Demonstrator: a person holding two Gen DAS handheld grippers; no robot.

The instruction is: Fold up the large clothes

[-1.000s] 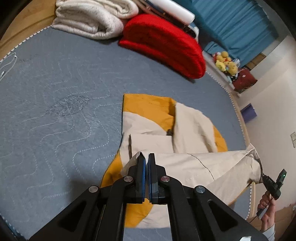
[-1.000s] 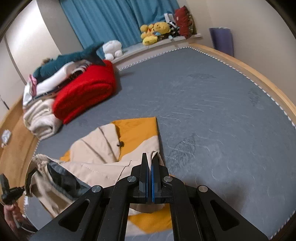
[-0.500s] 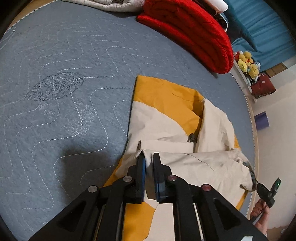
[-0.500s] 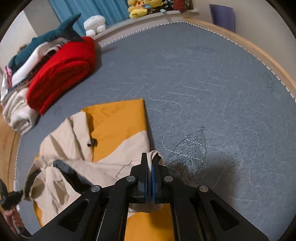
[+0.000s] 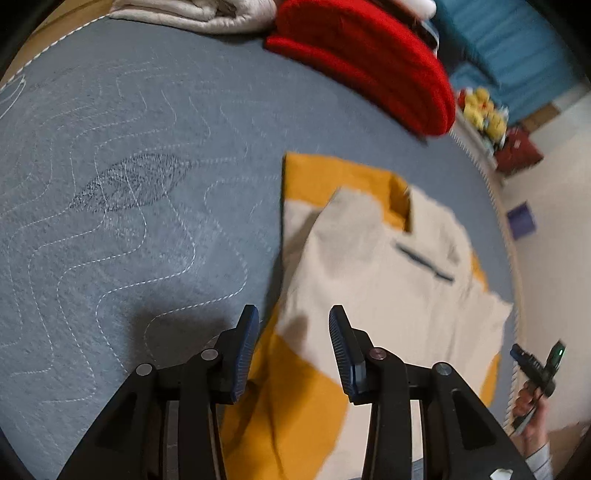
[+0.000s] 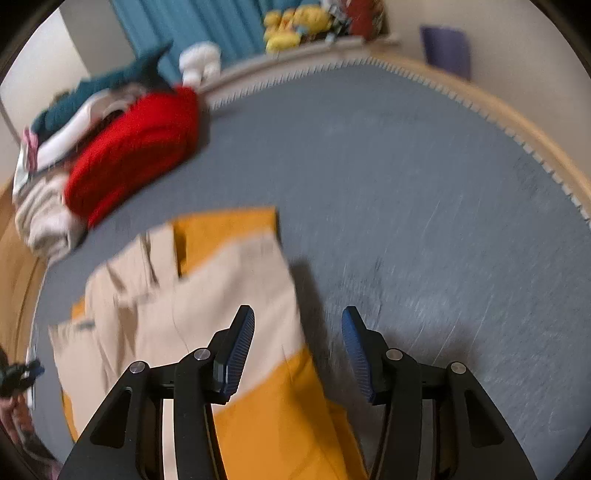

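A cream and mustard-yellow garment [image 5: 384, 280] lies folded over itself on the grey quilted mattress [image 5: 110, 229]. My left gripper [image 5: 293, 334] hovers over its left edge with jaws opening and no cloth pinched between the blue pads. In the right wrist view the same garment [image 6: 207, 310] lies flat, and my right gripper [image 6: 297, 338] hangs above its right edge, jaws opening, nothing pressed between them. Both views are motion-blurred.
A red folded blanket [image 5: 369, 62] and a cream one [image 5: 199, 14] sit at the far end of the mattress. Plush toys [image 6: 291, 26] line a ledge before blue curtains. A hand holding a small black device [image 5: 539, 369] shows at the lower right.
Both grippers came down with the cream fold pinched, then let it go. The fold now lies flat on the garment and both pairs of jaws stand apart.
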